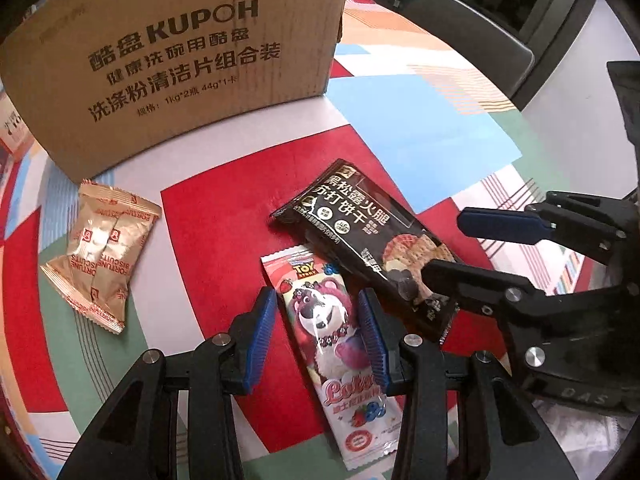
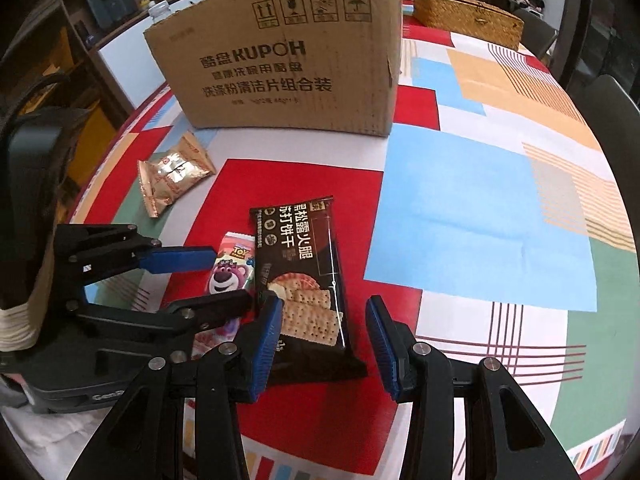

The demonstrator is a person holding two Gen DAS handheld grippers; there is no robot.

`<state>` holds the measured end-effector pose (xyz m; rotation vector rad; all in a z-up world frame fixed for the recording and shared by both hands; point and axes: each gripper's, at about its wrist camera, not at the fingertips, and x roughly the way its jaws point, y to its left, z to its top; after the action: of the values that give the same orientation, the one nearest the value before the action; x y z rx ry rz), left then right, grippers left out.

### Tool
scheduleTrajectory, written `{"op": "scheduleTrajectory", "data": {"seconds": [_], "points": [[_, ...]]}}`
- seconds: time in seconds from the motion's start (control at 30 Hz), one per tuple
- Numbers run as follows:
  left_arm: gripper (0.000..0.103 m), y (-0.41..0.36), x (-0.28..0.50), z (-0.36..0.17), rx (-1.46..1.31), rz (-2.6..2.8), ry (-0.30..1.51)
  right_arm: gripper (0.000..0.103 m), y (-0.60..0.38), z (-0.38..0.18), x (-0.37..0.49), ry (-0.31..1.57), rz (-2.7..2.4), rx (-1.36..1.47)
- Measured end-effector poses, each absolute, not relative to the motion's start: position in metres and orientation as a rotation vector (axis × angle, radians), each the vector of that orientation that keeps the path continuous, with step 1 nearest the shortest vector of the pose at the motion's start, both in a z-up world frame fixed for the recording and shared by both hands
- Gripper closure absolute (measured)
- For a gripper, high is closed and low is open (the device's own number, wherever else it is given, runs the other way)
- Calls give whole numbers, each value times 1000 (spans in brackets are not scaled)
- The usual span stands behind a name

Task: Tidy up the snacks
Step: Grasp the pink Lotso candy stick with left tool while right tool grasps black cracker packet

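Both grippers are down over the table now, side by side. The left gripper straddles the pink Toy Story bear snack bar, blue pads on either side with a sliver of gap, so jaws open, nothing gripped. The right gripper does the same over the black soda cracker pack: its left pad is close on the pack's edge, its right pad well clear, open as well.

The two packets lie touching at the middle of the red patch of the patchwork tablecloth, the cracker pack overlapping the bar's right edge. A gold Fortune Biscuits packet lies apart at the far left, near the KUPOH cardboard box standing at the far side.

Progress? Looks like early going: three snacks on the cloth, none lifted. All left to sort, likely into that box.
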<state>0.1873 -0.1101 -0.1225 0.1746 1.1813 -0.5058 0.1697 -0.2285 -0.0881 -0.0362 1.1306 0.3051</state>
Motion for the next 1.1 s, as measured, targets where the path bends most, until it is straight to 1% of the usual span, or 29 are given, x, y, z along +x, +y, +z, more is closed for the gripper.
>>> {"op": "scheduleTrajectory", "data": {"seconds": [0.07,0.13,0.17,0.2,0.63,0.73,1.1], "points": [[61,-112,187,-123,190,-500,1172,58,-229,-89,170,1132,307,-33],[64,-113,185,-124,205,-489,1159,58,-229,-89,170,1134,309,-30],[69,-112,185,-124,212,-480,1152,58,-229,-89,170,1133,309,-29],[72,-111,185,-124,219,-469,1147,58,-229,-89,171,1132,311,-28],[73,-78,186,-114,120,-500,1142,58,-214,-98,179,1132,319,-26],[73,-70,183,-106,108,-486,1116,52,-212,-100,185,1125,320,-20],[73,-48,187,-91,65,-437,1069,49,-195,-106,202,1121,311,-49]]}}
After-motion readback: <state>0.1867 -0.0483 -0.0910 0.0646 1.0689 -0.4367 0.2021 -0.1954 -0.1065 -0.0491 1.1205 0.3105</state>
